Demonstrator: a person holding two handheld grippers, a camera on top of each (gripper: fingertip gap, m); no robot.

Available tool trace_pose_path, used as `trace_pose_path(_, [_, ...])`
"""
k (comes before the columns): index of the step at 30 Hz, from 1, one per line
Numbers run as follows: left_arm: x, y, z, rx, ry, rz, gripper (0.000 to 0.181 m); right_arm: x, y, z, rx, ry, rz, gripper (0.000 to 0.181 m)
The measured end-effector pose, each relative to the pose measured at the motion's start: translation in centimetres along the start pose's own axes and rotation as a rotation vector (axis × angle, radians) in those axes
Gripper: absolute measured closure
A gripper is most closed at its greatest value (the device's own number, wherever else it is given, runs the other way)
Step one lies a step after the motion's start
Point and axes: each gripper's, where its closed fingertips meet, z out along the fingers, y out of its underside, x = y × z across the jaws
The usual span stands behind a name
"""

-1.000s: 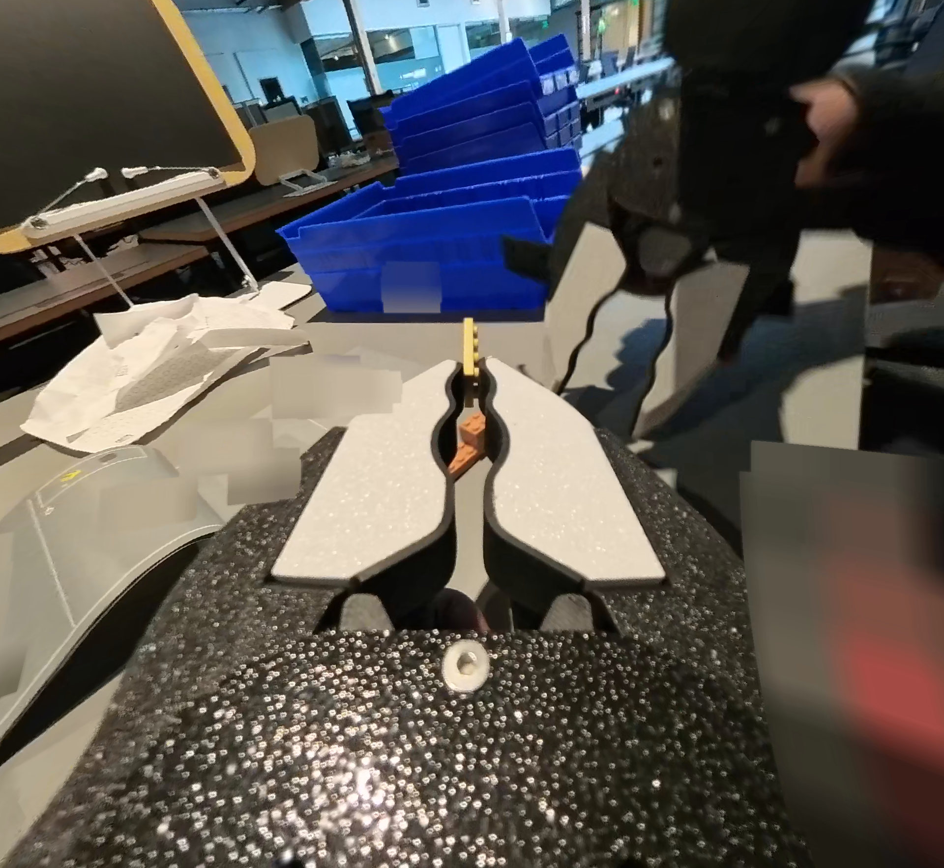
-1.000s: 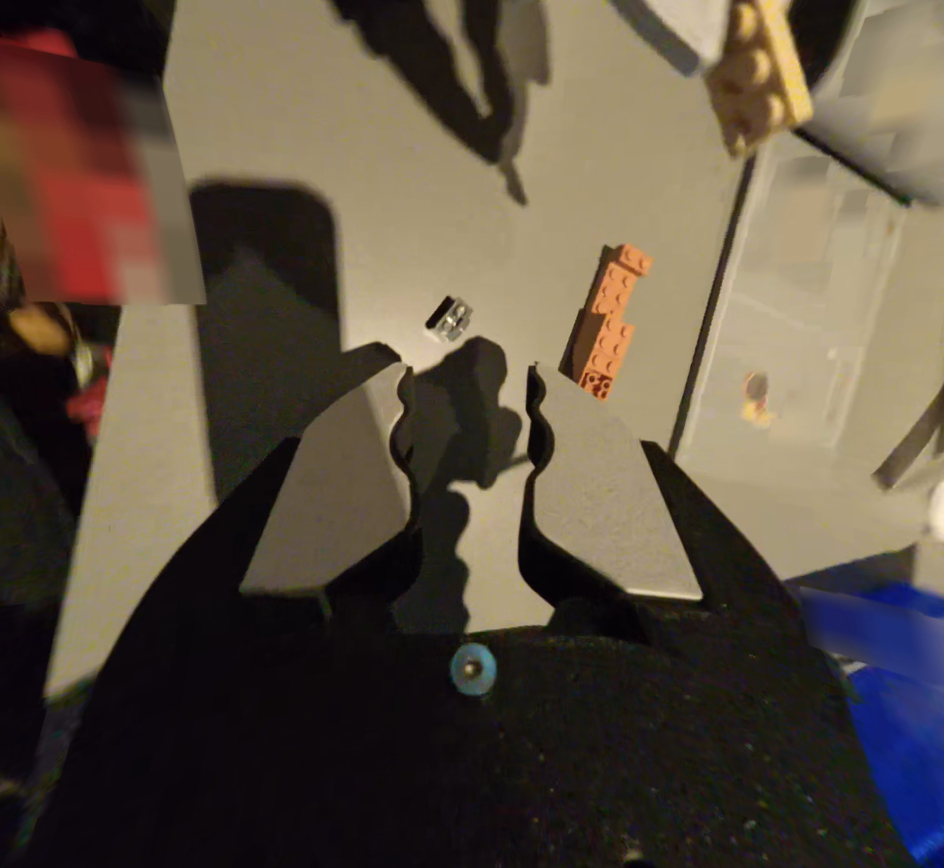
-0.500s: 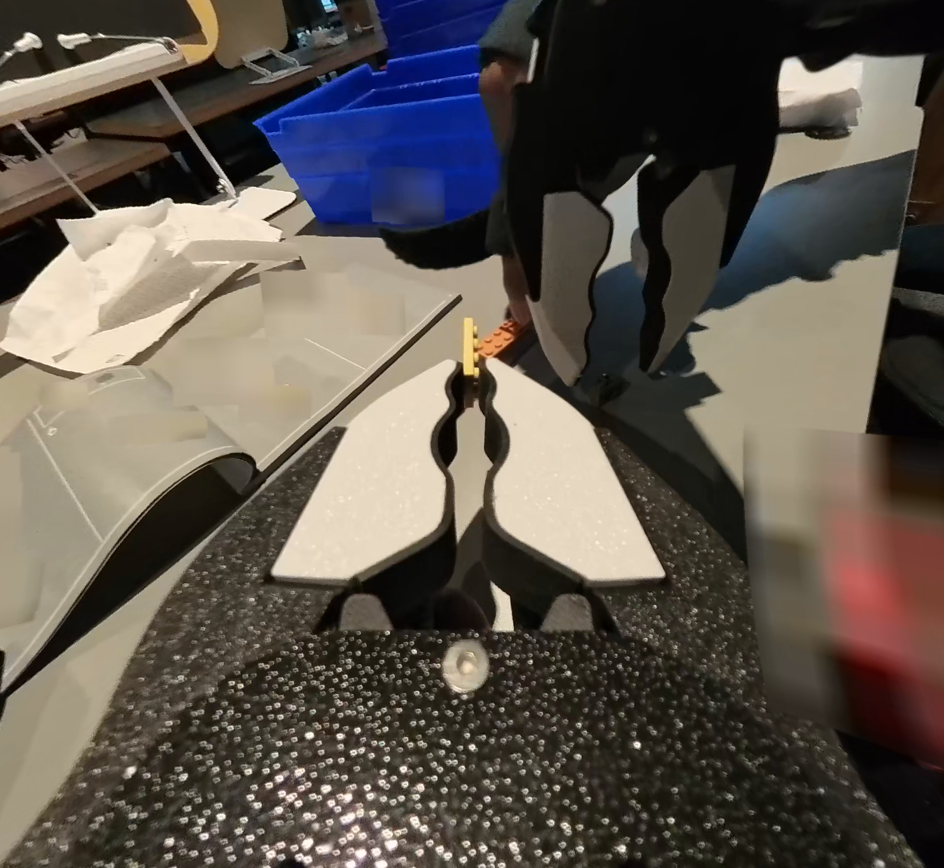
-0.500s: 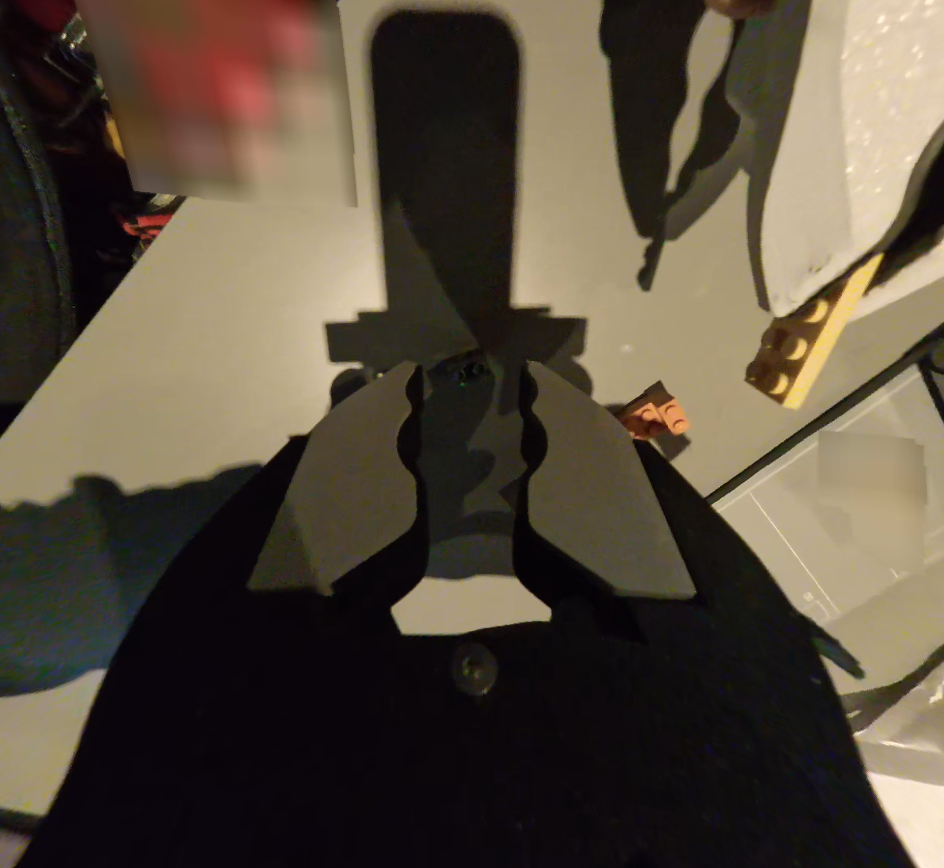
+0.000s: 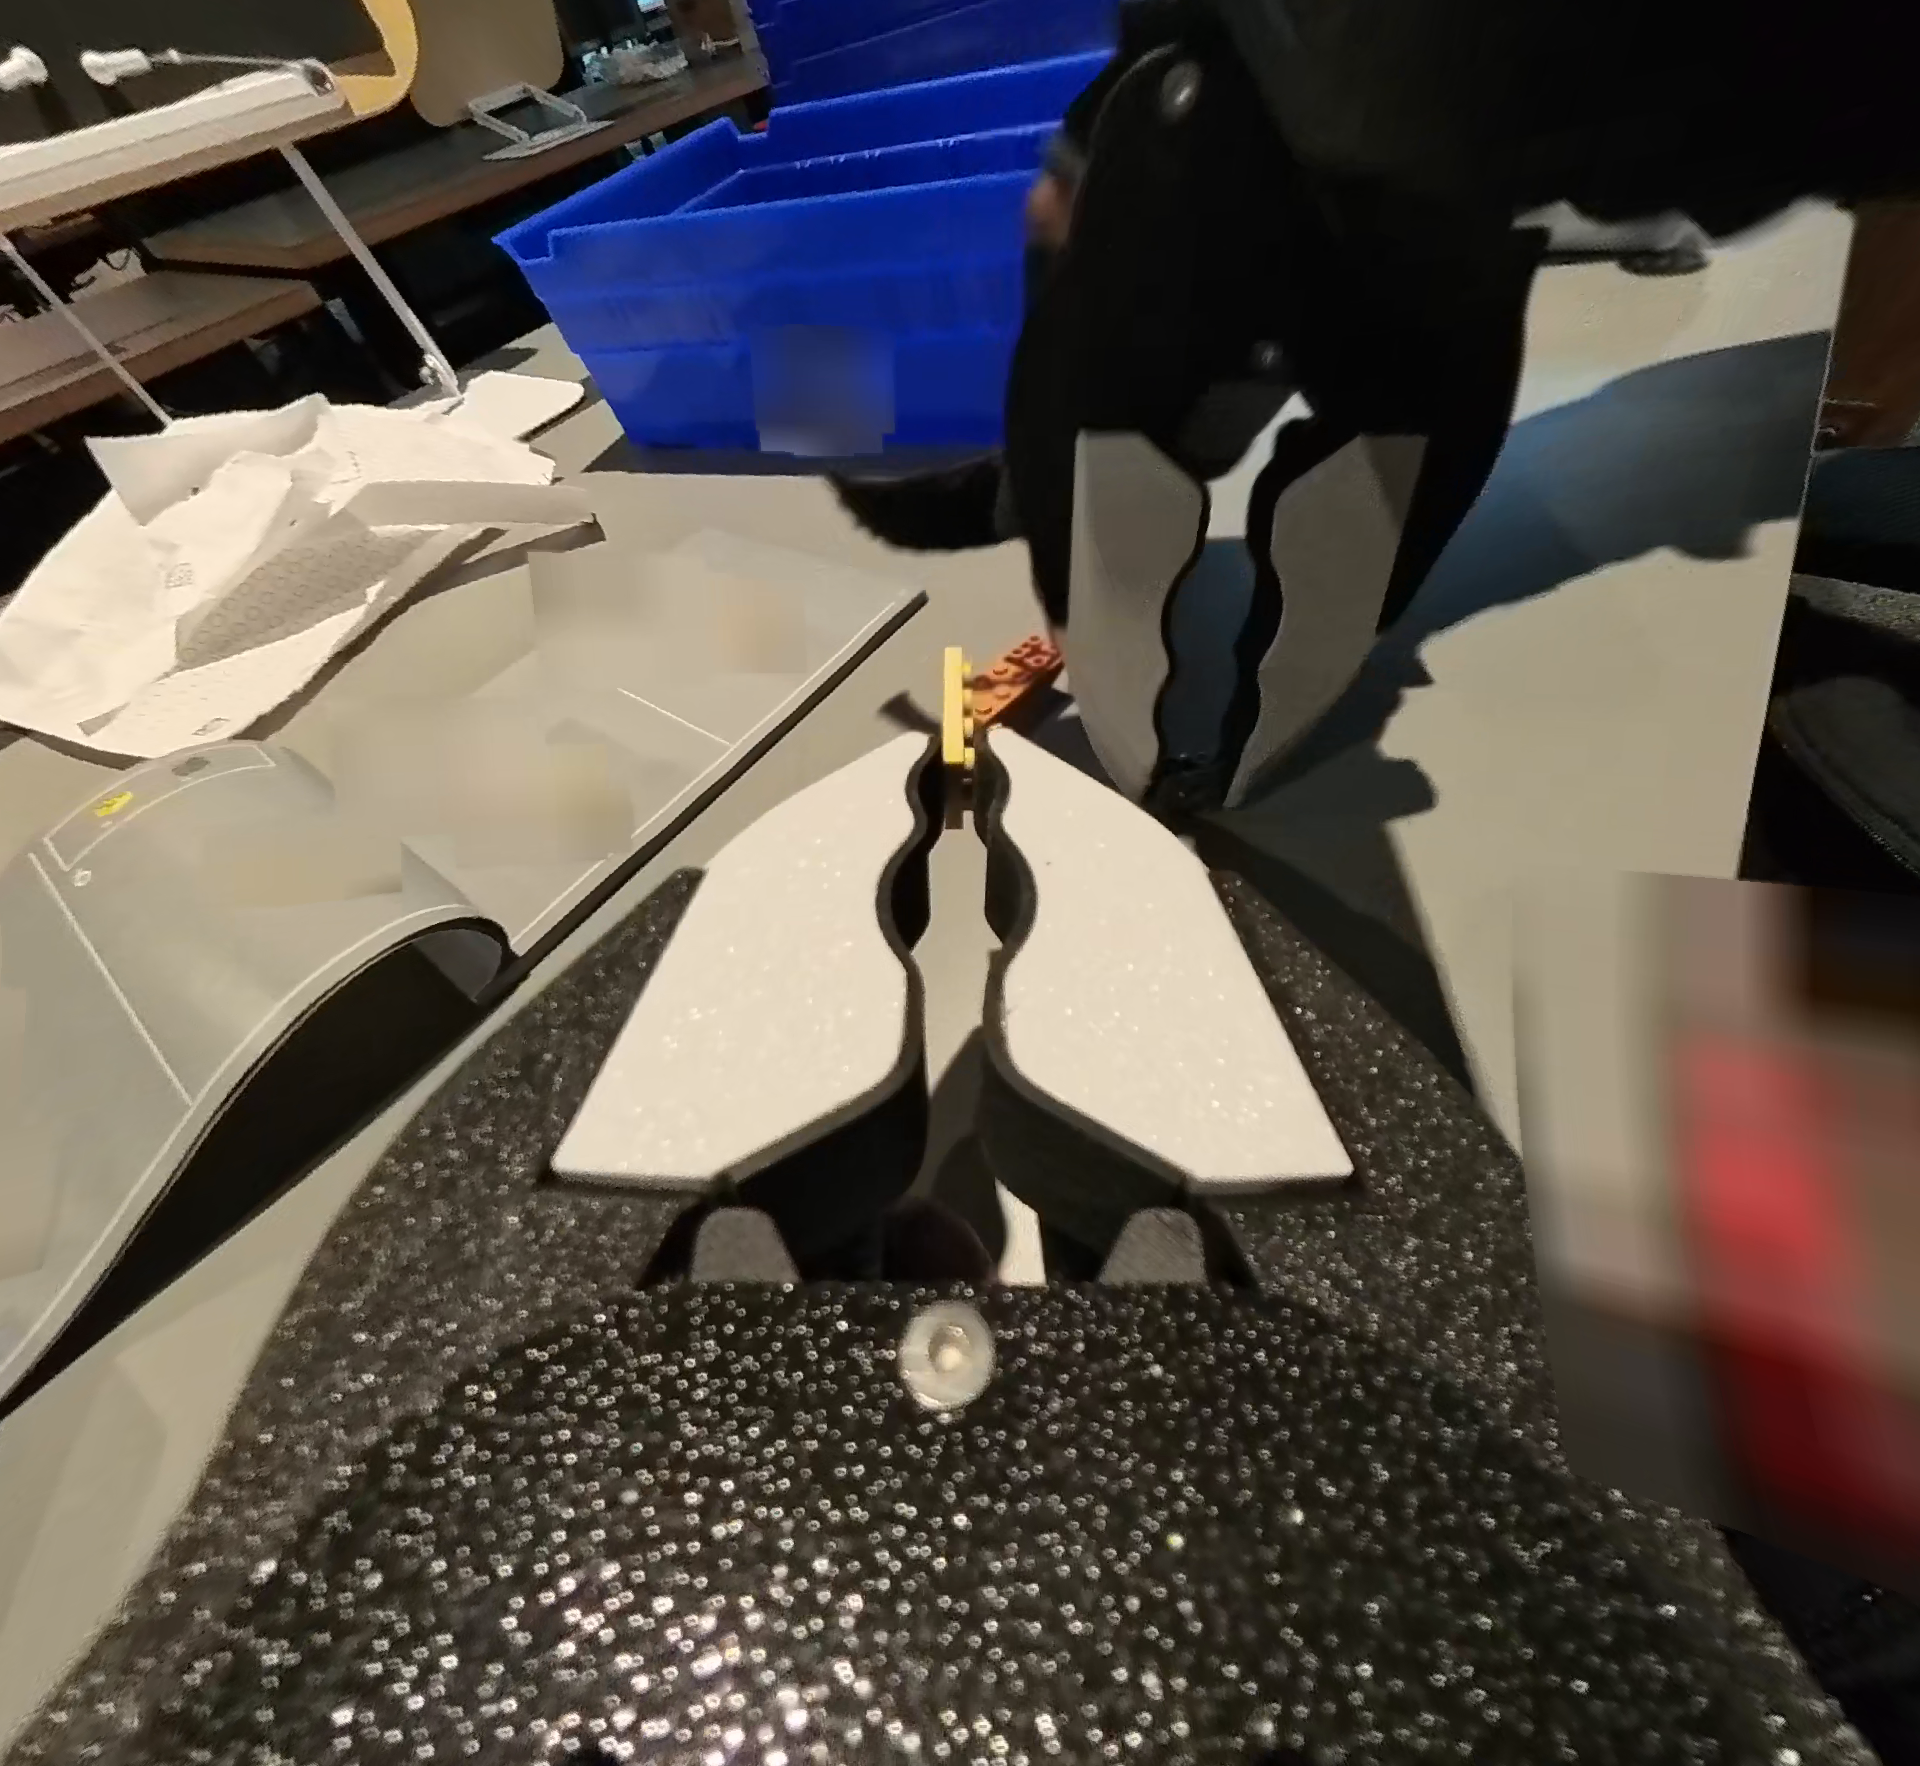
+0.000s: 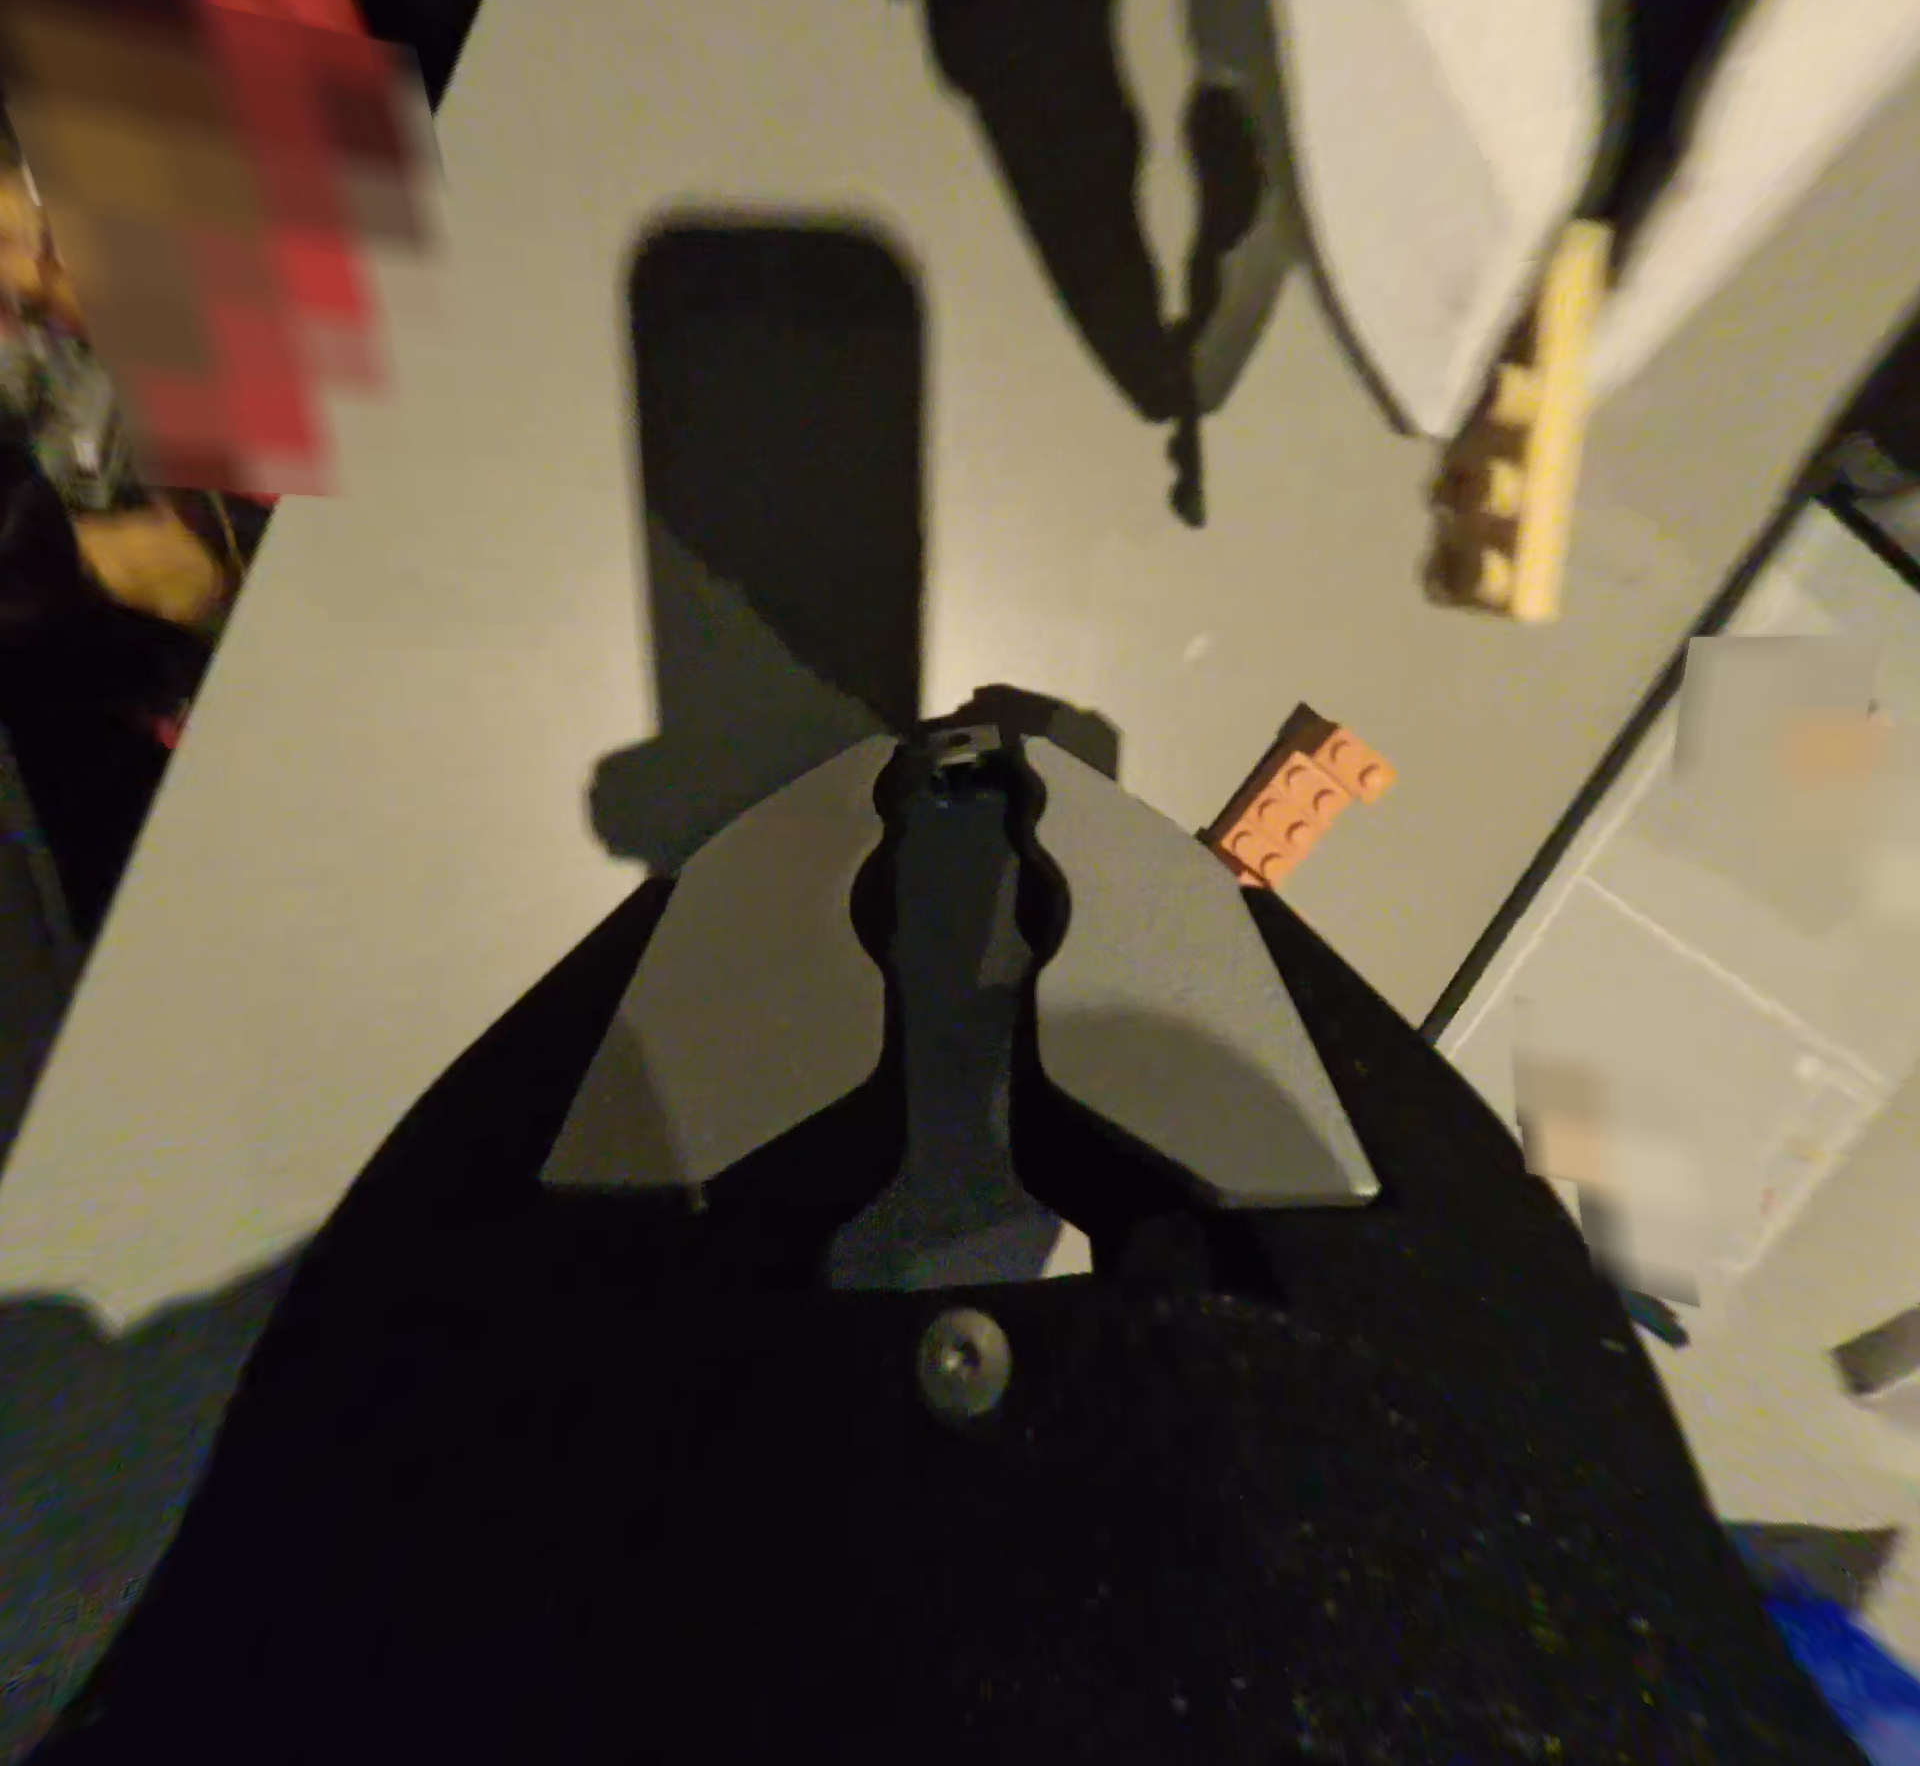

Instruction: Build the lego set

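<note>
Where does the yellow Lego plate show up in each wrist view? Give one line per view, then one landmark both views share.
Left wrist view: yellow Lego plate stands edge-on at centre, pinched at the left gripper's tips.
Right wrist view: upper right, yellow Lego plate sticks out of the pale jaws.
Shared landmark: orange brick assembly on the grey table.

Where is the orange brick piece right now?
The orange brick piece lies flat on the grey table, just right of the right gripper in the right wrist view, below the yellow plate held by the left gripper.
</note>
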Motion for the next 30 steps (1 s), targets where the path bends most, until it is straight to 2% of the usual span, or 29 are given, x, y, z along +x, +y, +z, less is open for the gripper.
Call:
trace_pose_path(1, [0.0, 0.1, 0.0, -0.006, 0.002, -0.011, 0.177, 0.3, -0.4, -0.3, 0.065, 0.047, 0.067, 0.165])
trace_pose_path(5, [-0.1, -0.6, 0.4, 0.025, 0.027, -0.14, 0.177, 3.6, -2.3, -4.0, 0.45, 0.356, 0.435, 0.164])
trace_pose_path(8, [0.3, -2.4, 0.9, 0.14, 0.108, -0.379, 0.177, 5.0, -2.6, -7.7, 0.766, 0.538, 0.669, 0.164])
trace_pose_path(10, [0.5, -3.1, 1.4, 0.197, 0.176, -0.564, 0.177, 5.0, -2.4, -9.0, 0.848, 0.629, 0.723, 0.164])
trace_pose_path(12, [0.3, -3.3, 1.8, 0.231, 0.202, -0.693, 0.177, 4.8, -2.3, -9.2, 0.859, 0.667, 0.755, 0.164])
trace_pose_path(19, [-0.1, -3.8, 2.5, 0.298, 0.206, -0.869, 0.177, 4.9, -2.3, -9.1, 0.883, 0.697, 0.81, 0.164])
trace_pose_path(30, [0.2, -4.1, 2.5, 0.307, 0.115, -0.774, 0.177, 5.3, -2.3, -8.8, 0.857, 0.774, 0.813, 0.164])
